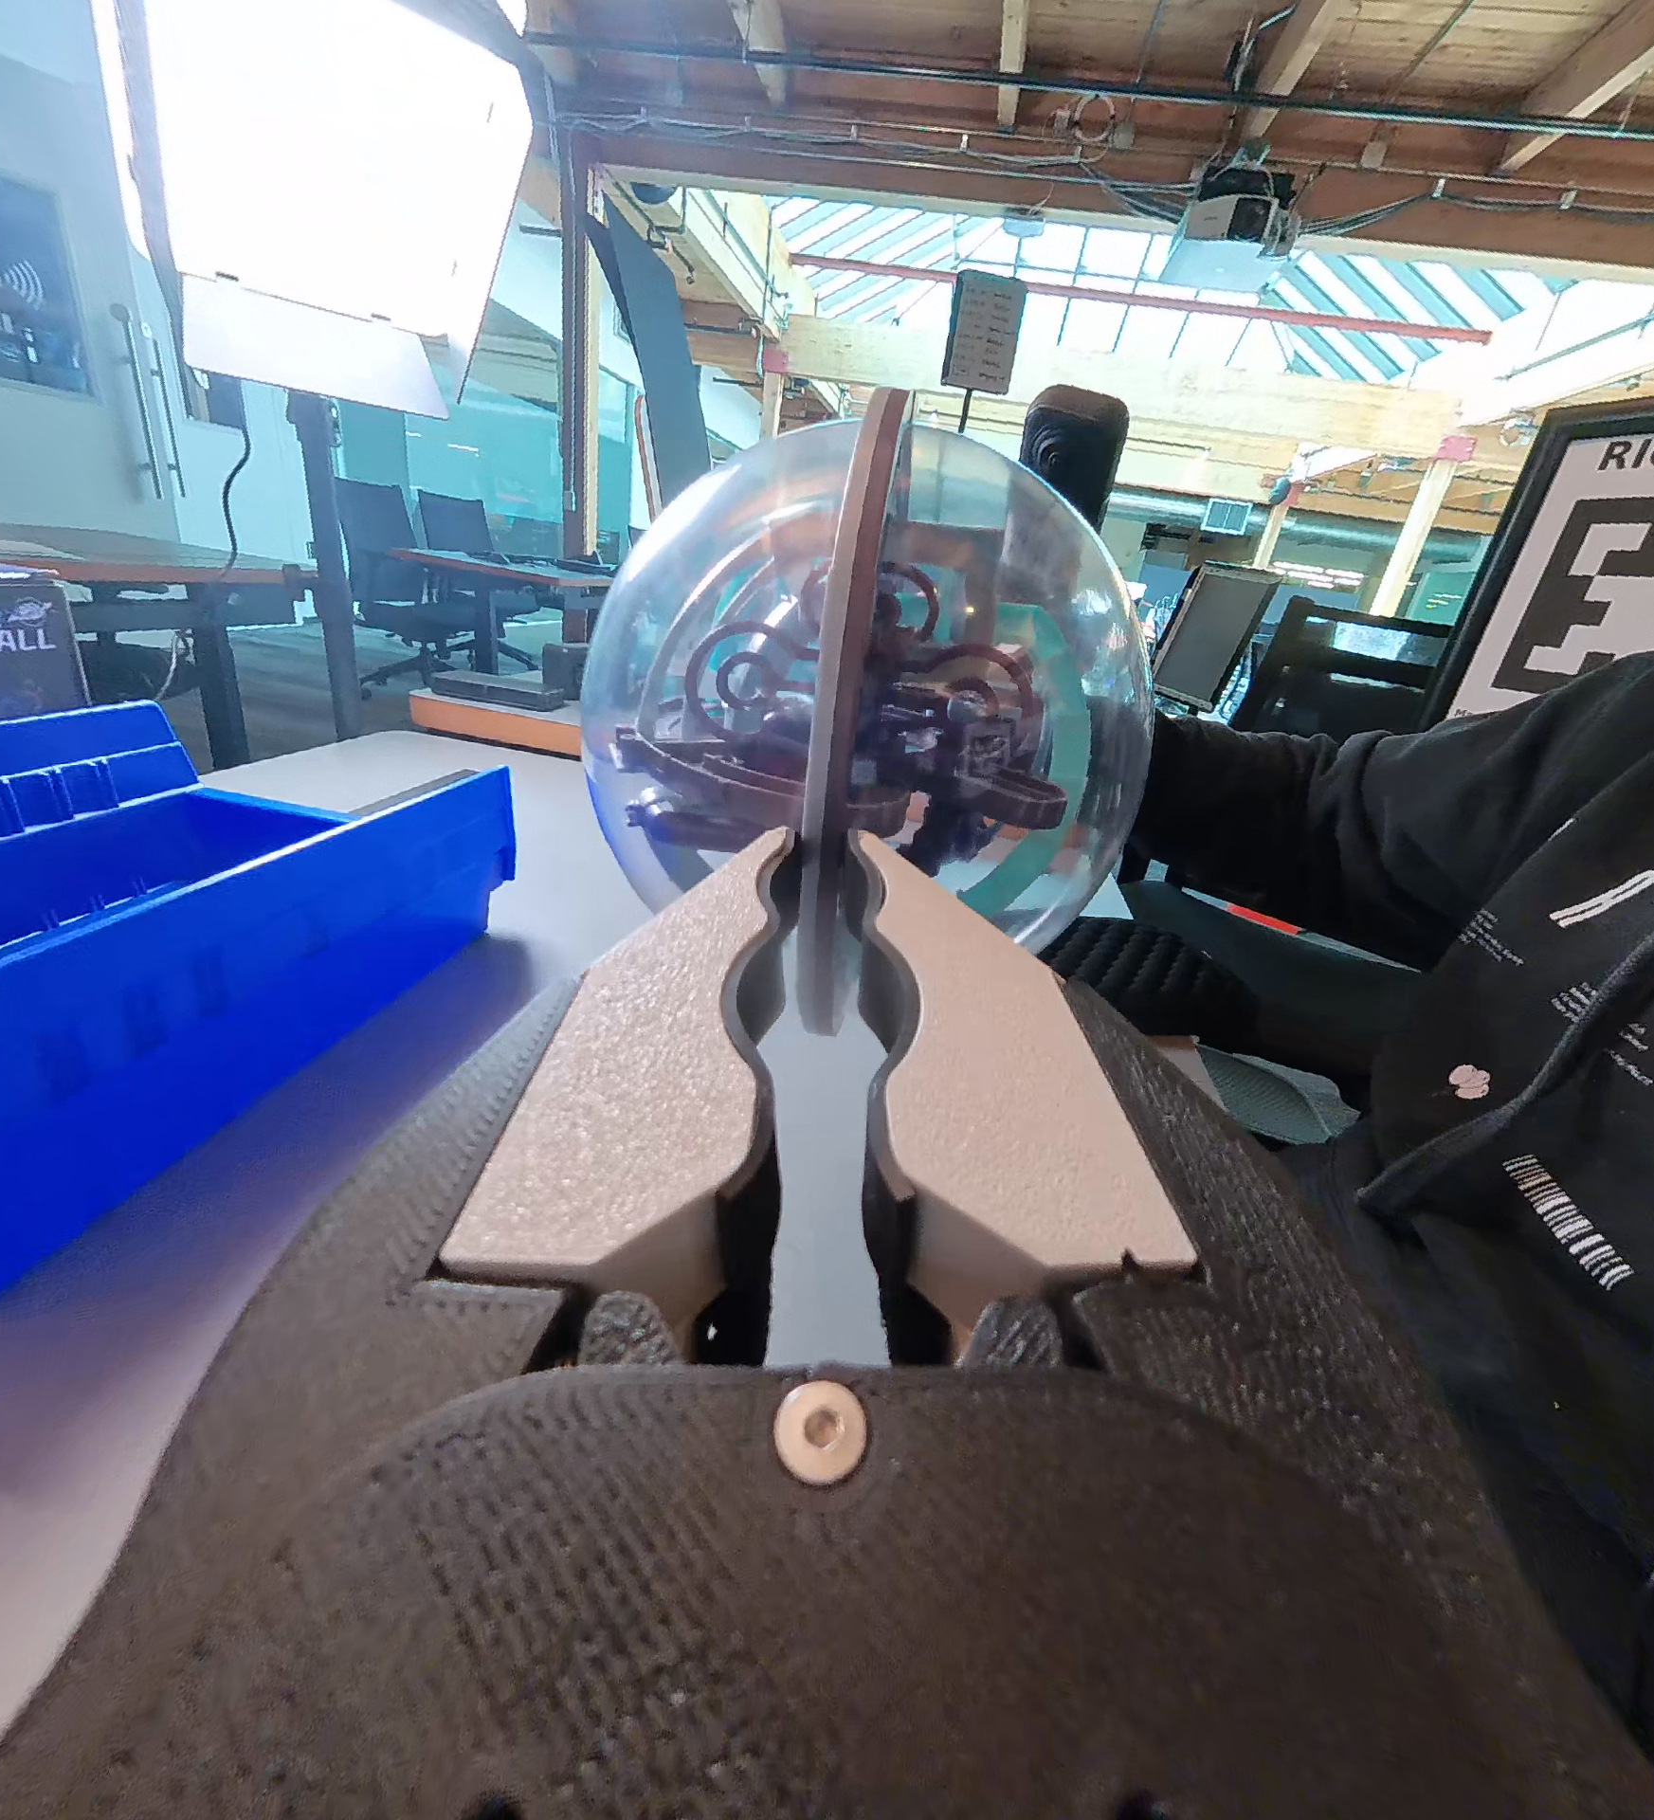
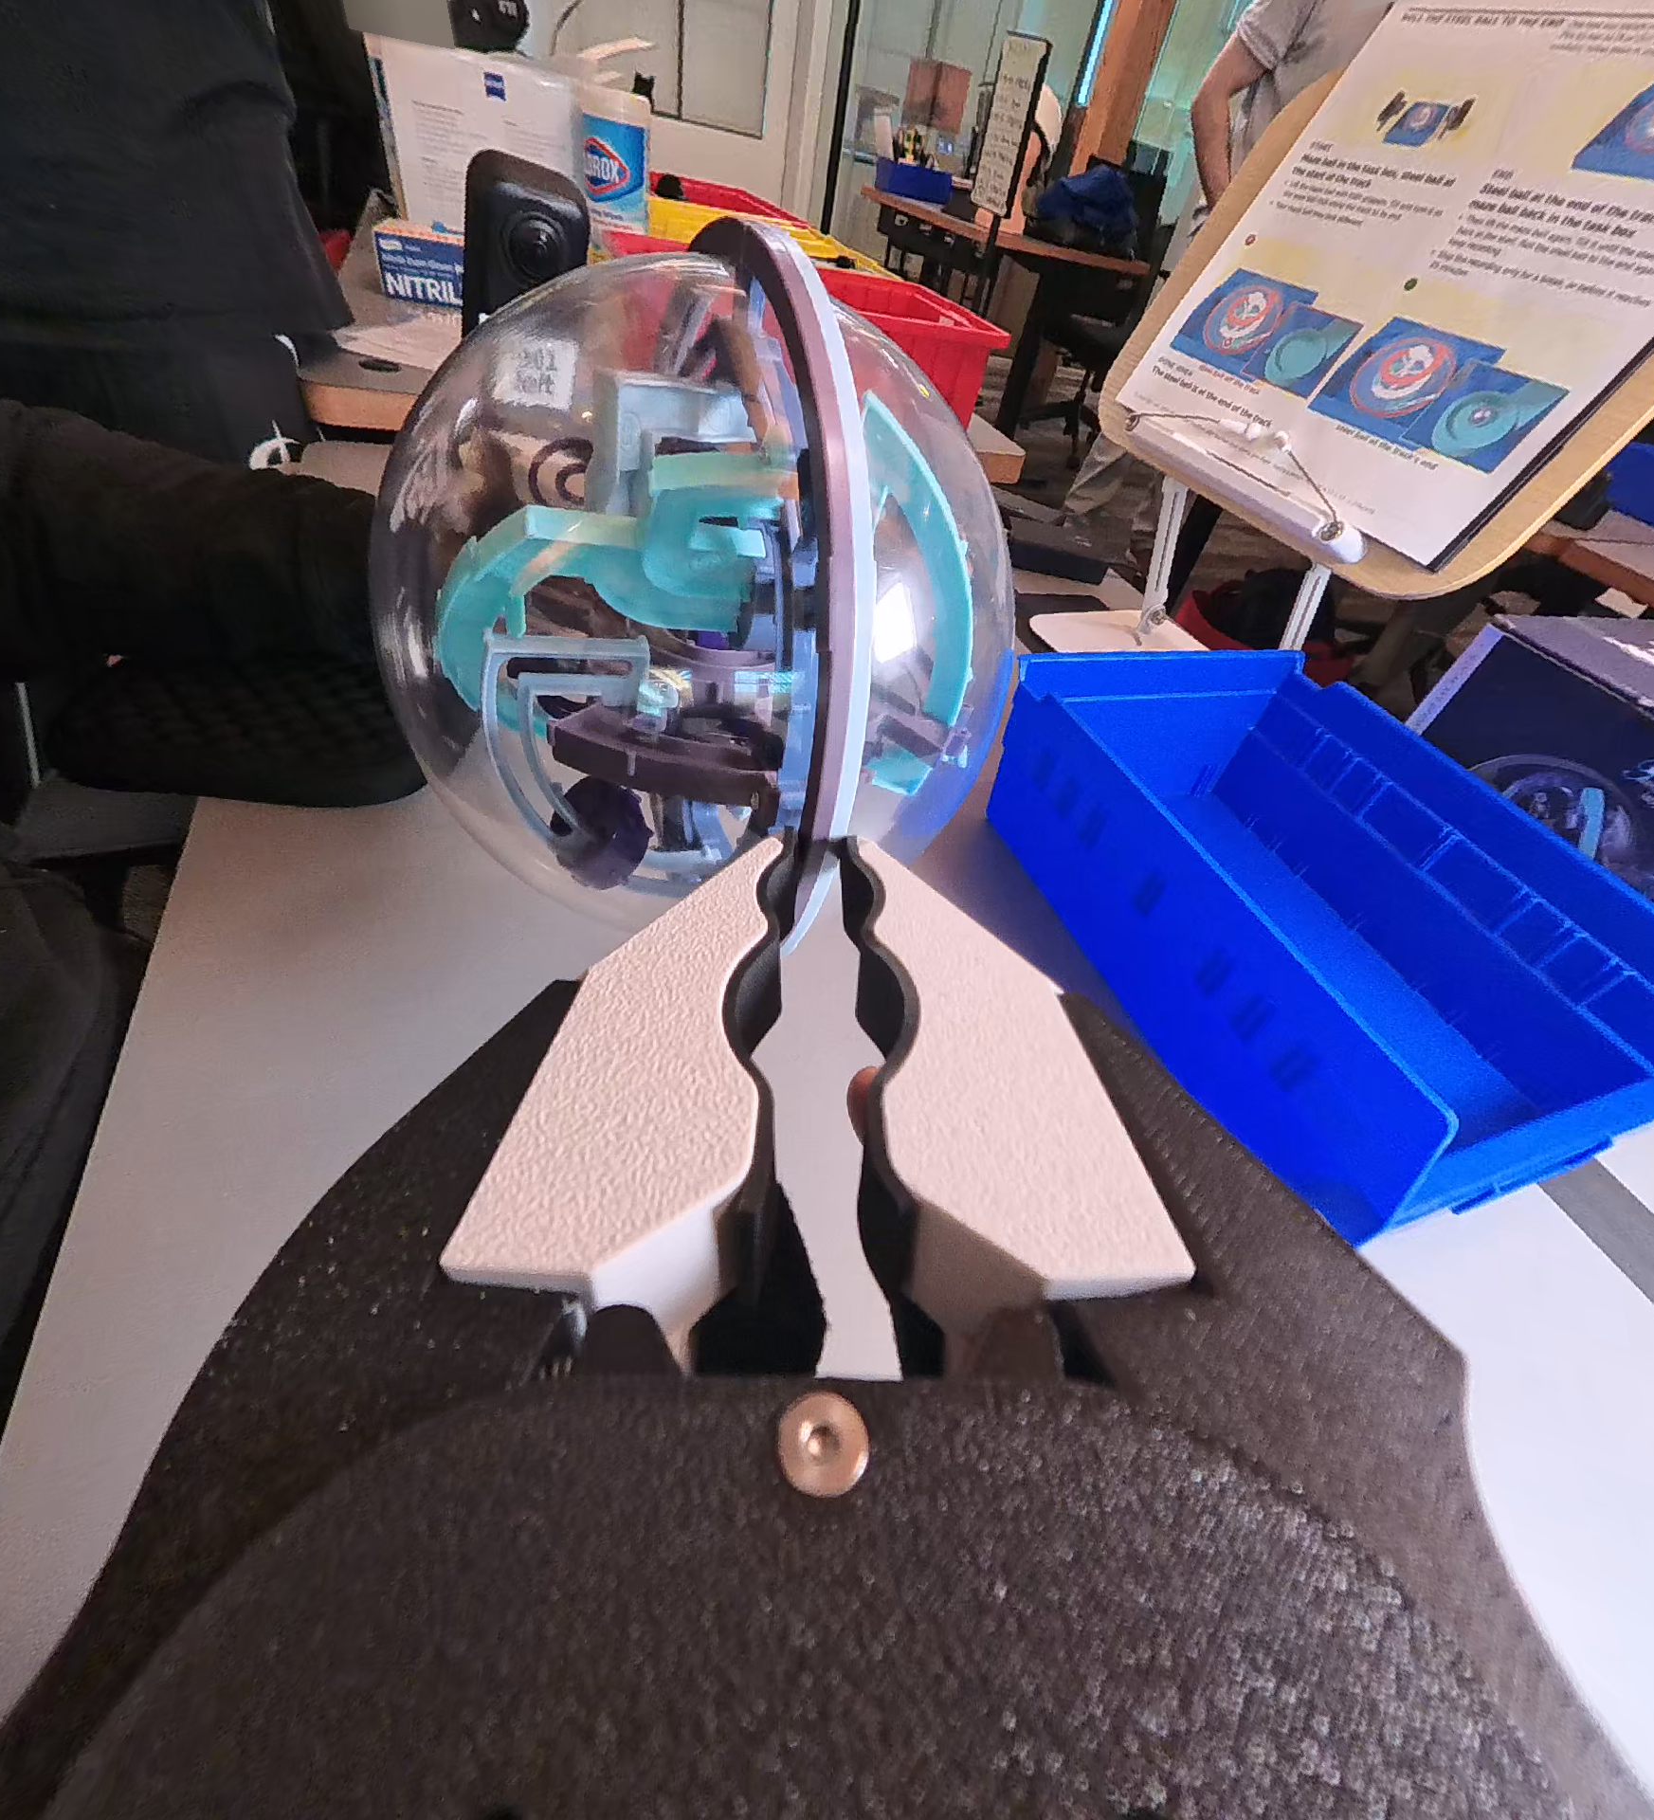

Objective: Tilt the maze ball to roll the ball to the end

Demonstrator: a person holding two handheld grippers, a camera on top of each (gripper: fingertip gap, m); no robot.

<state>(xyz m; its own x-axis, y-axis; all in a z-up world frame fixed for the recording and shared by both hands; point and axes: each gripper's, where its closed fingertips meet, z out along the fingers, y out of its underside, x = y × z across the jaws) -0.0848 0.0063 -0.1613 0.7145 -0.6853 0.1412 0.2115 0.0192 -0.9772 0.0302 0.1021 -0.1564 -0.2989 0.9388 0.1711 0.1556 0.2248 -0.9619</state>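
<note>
The maze ball (image 1: 867, 680) is a clear sphere with dark brown, teal and grey tracks inside and a flat ring around its middle. It is held up above the table with the ring standing upright. My left gripper (image 1: 825, 852) is shut on the ring's lower edge. My right gripper (image 2: 815, 849) is shut on the same ring from the opposite side, where the maze ball (image 2: 685, 581) shows its teal tracks. A small steel ball (image 2: 662, 689) sits on a track near the centre.
A blue bin (image 1: 163, 965) lies on the grey table to the left of the left gripper; it also shows in the right wrist view (image 2: 1345, 945). A dark product box (image 2: 1610, 778), an instruction sheet on a stand (image 2: 1453, 286), and a person's black sleeve (image 1: 1413, 817) are nearby.
</note>
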